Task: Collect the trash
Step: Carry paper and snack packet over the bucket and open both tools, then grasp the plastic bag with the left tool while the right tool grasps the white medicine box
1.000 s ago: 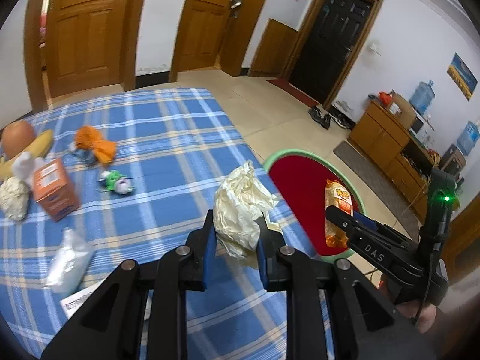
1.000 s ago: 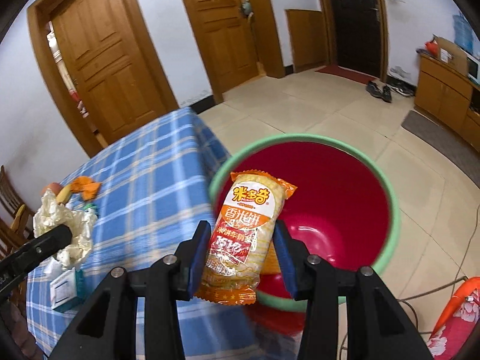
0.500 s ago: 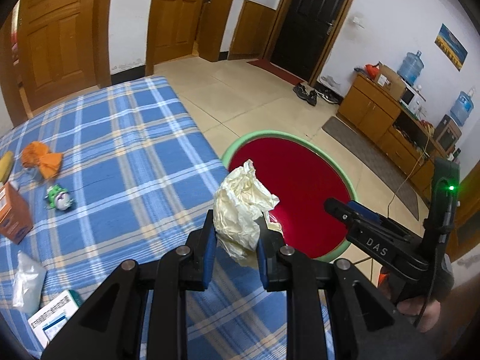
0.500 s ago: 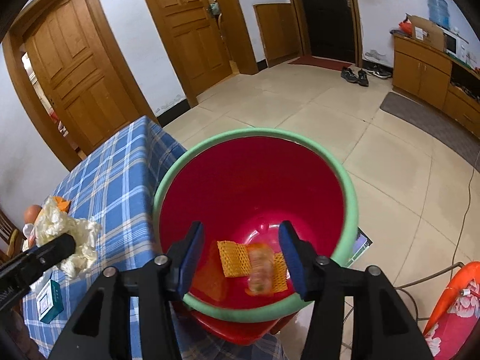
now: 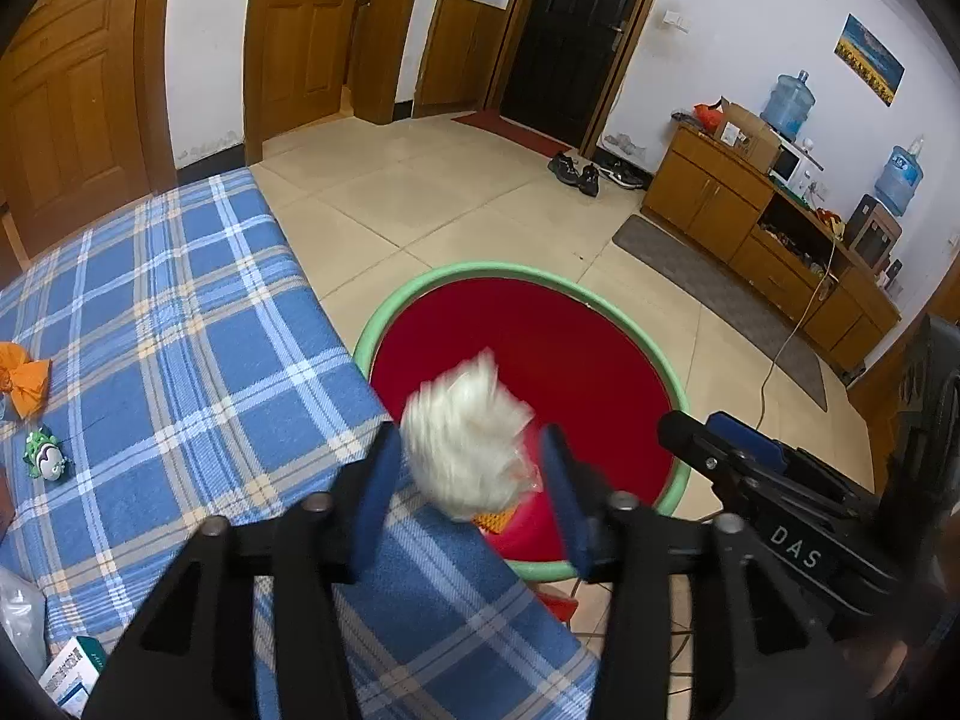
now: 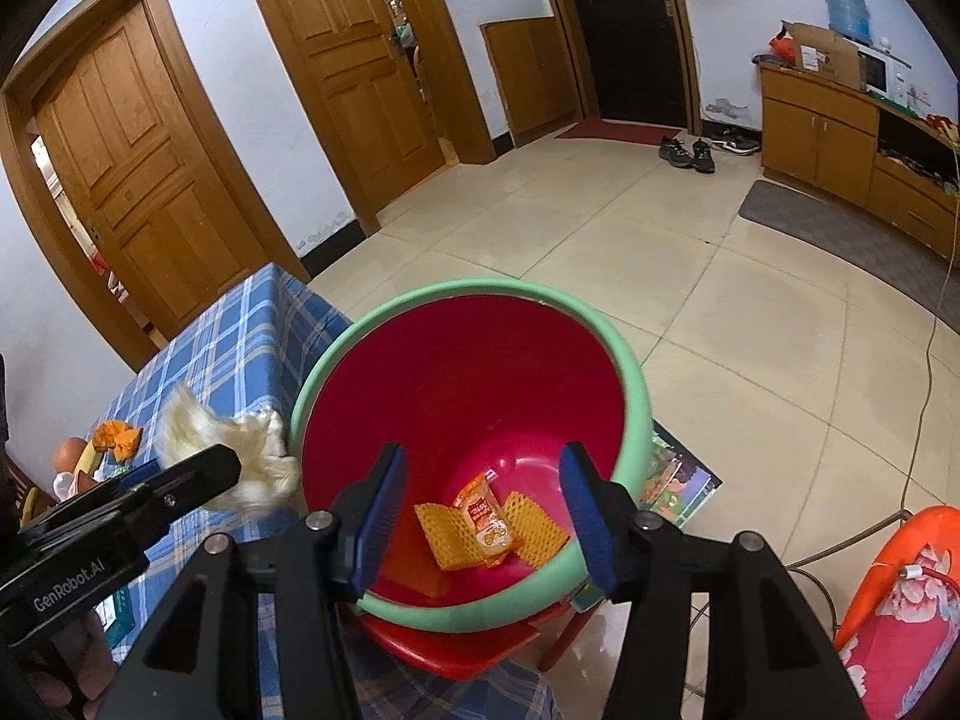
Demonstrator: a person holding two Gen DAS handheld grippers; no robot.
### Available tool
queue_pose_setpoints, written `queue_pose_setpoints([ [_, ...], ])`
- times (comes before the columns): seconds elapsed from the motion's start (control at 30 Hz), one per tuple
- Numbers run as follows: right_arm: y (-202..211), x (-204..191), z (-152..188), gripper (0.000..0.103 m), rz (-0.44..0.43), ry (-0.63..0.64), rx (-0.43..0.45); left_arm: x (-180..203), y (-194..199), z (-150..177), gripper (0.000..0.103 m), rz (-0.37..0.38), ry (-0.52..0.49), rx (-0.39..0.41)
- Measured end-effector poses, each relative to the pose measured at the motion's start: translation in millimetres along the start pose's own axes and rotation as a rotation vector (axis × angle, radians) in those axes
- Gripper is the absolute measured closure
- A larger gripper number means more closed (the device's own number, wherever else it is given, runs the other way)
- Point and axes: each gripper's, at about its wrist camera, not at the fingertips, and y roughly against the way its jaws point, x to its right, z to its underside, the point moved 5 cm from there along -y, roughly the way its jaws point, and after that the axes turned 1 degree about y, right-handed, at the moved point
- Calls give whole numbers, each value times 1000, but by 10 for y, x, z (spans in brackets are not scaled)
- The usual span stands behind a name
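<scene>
A red bin with a green rim (image 5: 528, 270) stands beside the table. My left gripper (image 5: 474, 492) hovers at the bin's near edge with its jaws opening. A crumpled white paper (image 5: 465, 450) is blurred between the blue pads and no longer pinched; in the right wrist view the paper (image 6: 258, 462) hangs just outside the rim (image 6: 624, 360). My right gripper (image 6: 480, 516) stands open over the bin with nothing between its fingers. An orange snack packet (image 6: 486, 519) lies on the bin's bottom on an orange foam net (image 6: 441, 537).
The table wears a blue plaid cloth (image 5: 180, 360) with an orange scrap (image 5: 27, 378), a green toy (image 5: 42, 459), a small box (image 5: 72, 672) and a clear bag (image 5: 18, 618). A red stool (image 6: 456, 648) carries the bin. An orange chair (image 6: 900, 630) stands at the right.
The snack packet left my right gripper and dropped to the bin's bottom. My left gripper moved from the table to the bin's rim, and its jaws spread off the paper.
</scene>
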Motion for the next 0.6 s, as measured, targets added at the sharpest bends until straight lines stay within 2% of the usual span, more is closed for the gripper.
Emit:
queue_pose_setpoints([
  [0.3,55,-16,35,47,-14,-6,1,-52,92,22,51,-5,27,7],
  [0.6,159,-192,84,44,-43,17,5,-248,372,106,51,-39,69,39],
])
